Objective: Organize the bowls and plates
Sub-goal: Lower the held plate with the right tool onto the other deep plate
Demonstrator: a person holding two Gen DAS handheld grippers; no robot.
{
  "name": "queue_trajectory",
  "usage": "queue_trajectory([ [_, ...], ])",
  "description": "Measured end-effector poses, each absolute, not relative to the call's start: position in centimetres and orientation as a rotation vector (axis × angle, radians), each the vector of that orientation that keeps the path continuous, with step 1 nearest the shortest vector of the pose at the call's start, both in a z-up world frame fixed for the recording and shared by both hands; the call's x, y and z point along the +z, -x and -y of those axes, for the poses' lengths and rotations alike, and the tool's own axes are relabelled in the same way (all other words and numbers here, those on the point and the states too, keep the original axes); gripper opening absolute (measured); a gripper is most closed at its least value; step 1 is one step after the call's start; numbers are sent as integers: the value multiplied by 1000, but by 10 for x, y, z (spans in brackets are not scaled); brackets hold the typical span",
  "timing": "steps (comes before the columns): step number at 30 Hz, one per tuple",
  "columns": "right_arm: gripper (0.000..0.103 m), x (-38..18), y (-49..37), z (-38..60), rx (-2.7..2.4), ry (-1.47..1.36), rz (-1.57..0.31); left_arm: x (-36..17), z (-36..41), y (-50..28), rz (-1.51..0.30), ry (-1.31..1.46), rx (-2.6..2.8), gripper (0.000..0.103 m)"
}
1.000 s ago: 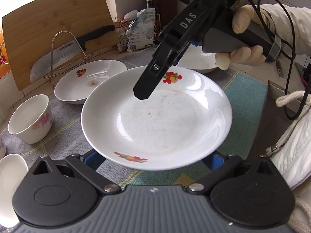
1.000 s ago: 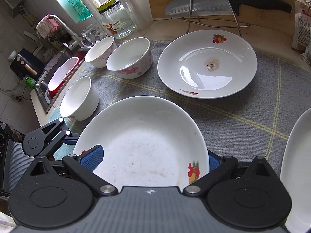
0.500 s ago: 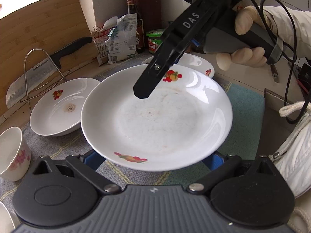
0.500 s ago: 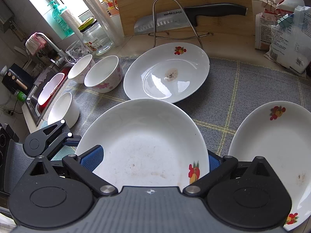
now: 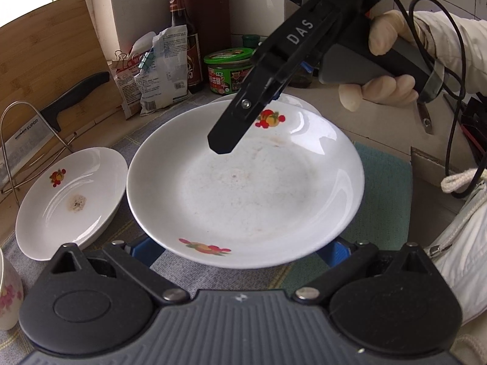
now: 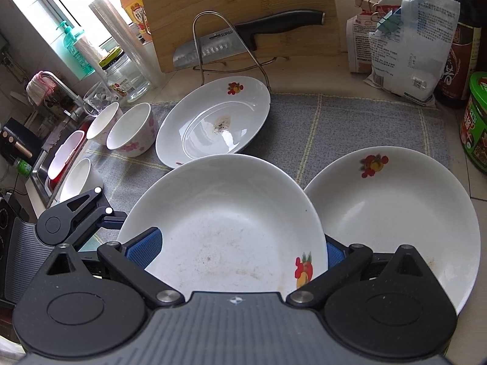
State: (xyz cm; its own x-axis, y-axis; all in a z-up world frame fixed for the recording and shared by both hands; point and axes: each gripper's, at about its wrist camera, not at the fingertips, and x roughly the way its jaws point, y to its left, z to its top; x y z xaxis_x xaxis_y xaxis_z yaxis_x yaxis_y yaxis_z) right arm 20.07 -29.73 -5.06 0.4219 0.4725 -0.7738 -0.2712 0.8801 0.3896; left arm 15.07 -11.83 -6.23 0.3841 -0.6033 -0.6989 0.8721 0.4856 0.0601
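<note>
A white plate is gripped at opposite rims by the left gripper and the right gripper, above a grey checked mat (laid on a tiled counter). Two more plates and bowls are set on the mat near a sink.

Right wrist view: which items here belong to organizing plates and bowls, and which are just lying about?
Job:
held plate, gripped by both the right gripper and left gripper
plate beside it
stained plate
floral bowl
two plain bowls

Lying about:
knife
cutting board
food bags
glass jar
green tub
</note>
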Motion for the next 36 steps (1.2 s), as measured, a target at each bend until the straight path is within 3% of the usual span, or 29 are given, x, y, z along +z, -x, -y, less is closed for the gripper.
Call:
queue_trajectory([
  [36, 103, -77, -221, 392, 365, -326, -1026, -72, 201, -190, -685, -525, -1070, 102],
])
